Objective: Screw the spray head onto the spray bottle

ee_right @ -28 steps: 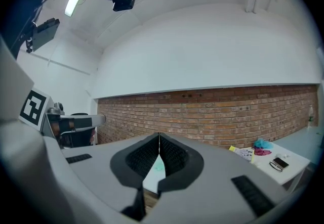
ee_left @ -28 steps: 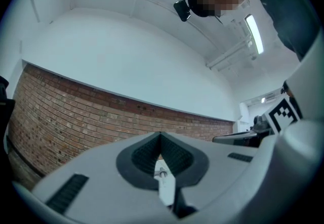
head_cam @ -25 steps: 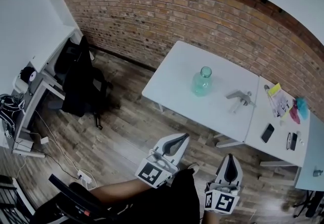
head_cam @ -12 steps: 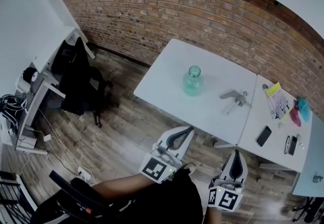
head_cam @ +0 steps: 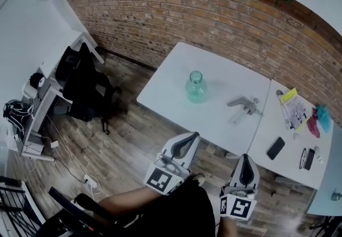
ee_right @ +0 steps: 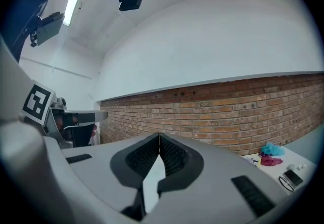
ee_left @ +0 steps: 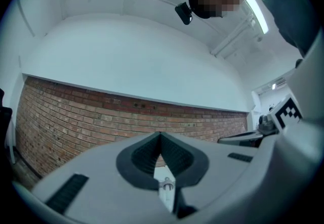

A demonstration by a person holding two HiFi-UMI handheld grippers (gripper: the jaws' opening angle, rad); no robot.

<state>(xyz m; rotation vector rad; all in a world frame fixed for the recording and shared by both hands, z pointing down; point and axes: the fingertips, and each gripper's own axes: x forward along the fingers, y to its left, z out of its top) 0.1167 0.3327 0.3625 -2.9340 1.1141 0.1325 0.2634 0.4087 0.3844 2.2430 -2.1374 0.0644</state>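
Since a second ago the spray head (head_cam: 242,106) has drifted left across the head view. It lies flat on the white table (head_cam: 224,78), at 3 o'clock from the upright spray bottle (head_cam: 196,87) and at 12 o'clock from the right gripper (head_cam: 244,160), the nearer one. The left gripper (head_cam: 188,141) faces the bottle. Both sets of jaws are together, empty and well short.

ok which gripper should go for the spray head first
Right, probably. The right gripper sits roughly below the spray head in the head view, while the left gripper lines up nearer the bottle. Both are shut, empty and short of the table.
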